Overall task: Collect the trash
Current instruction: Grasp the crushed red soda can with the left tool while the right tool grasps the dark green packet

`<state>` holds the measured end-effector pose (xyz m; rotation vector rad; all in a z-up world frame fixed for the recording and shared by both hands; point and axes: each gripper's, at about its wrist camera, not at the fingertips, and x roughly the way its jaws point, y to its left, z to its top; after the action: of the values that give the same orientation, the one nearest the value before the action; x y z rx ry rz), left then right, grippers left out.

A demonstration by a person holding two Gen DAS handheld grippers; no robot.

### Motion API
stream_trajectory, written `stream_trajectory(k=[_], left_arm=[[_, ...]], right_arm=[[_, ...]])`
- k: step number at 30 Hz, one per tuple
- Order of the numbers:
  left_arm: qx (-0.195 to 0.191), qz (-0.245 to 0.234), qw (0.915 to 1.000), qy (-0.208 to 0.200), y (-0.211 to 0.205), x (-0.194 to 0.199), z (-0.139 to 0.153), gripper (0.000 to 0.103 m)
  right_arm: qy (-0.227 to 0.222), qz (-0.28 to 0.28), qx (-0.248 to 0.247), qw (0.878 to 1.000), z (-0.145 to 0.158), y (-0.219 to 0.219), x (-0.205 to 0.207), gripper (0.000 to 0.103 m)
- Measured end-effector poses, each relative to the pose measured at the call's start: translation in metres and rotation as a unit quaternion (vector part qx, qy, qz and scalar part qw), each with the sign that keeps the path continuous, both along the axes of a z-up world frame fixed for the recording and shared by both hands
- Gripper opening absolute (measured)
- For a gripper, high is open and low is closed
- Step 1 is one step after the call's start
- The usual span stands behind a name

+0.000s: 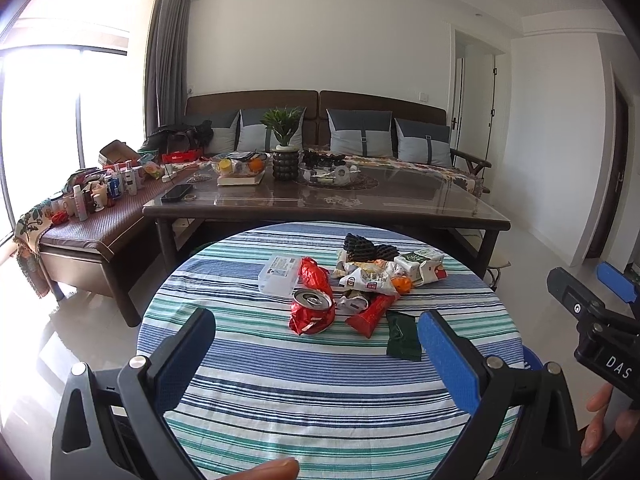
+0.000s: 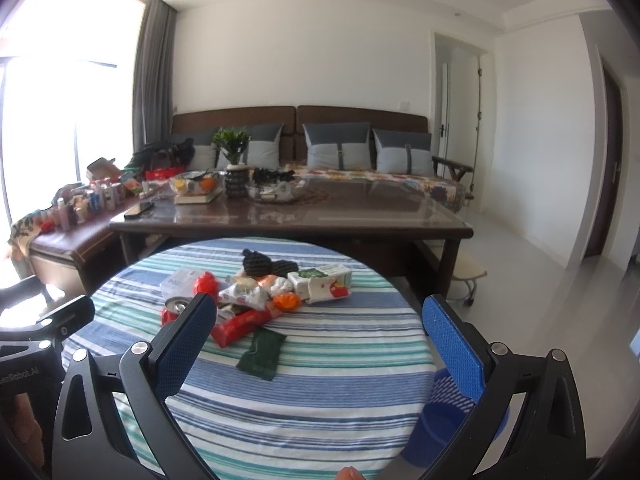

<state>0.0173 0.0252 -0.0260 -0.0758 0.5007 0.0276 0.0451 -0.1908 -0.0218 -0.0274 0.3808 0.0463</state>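
Nearest me, my left gripper [image 1: 316, 344] and right gripper [image 2: 318, 328] both hang wide apart and empty above the striped round table [image 1: 320, 392]. Beyond them, the trash pile [image 1: 352, 280] lies mid-table, a crushed can [image 1: 312, 310] closest. A blue bin [image 2: 448, 420] stands beside the table's right edge.

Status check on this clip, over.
Left gripper open, right gripper open, both empty. Trash pile untouched on striped table. Blue bin at right. Path clear.
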Motion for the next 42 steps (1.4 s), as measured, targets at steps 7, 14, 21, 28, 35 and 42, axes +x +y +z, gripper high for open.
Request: stream_trajectory(k=[7,14,21,28,35,42], left_arm=[[0.018,0.017,0.9992,0.032,0.018,0.016,-0.030,0.103],[0.032,0.001,0.9960,0.084,0.025,0.037,-0.073,0.103],[0.001,-0.015,0.9935,0.113,0.039,0.058,-0.097,0.103],[-0.008,-0.018,0.9876,0.156,0.039,0.080,-0.122,0.103],[0.012,-0.005,0.9807,0.195,0.034,0.097,-0.142,0.103],[0.042,-0.006,0.9746,0.220,0.023,0.110,-0.155,0.103]], right_arm=[[0.006,0.003,-0.002,1.000,-0.004,0.003,0.004,0.103],[0.031,0.009,-0.001,0.999,-0.023,0.005,0.019,0.103],[0.110,0.020,0.011,0.994,-0.070,0.004,0.047,0.103],[0.203,0.067,0.017,0.977,-0.120,0.028,0.094,0.103],[0.262,0.098,0.018,0.960,-0.152,0.059,0.152,0.100],[0.272,0.106,-0.026,0.956,-0.162,0.061,0.167,0.058]])
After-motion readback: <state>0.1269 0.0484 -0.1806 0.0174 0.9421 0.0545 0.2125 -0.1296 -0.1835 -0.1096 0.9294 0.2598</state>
